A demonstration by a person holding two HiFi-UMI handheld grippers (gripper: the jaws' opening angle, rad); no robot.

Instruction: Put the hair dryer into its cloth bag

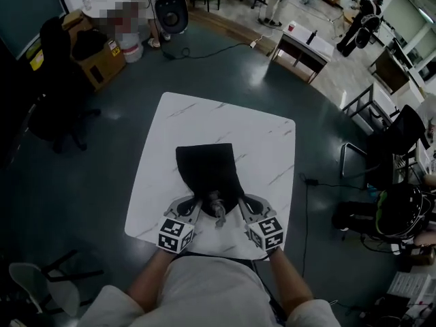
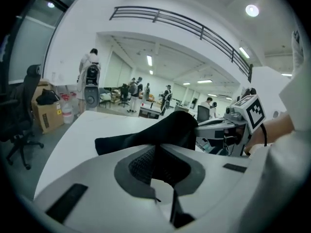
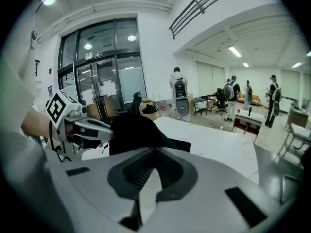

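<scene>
**A:** Over the white table [image 1: 272, 148], what does the head view give that the gripper views lack?

**B:** The whole cloth bag [image 1: 206, 169]. Its far end is on the tabletop and its mouth faces the person. A small grey piece, apparently the hair dryer [image 1: 216, 206], sits at that mouth between the two grippers.

**A:** And the gripper views?

**B:** The grips. The left gripper [image 2: 156, 148] is clamped on black fabric at the mouth's left edge. The right gripper [image 3: 154, 152] is pinched on the right edge. Each sees the other across the raised cloth.
</scene>
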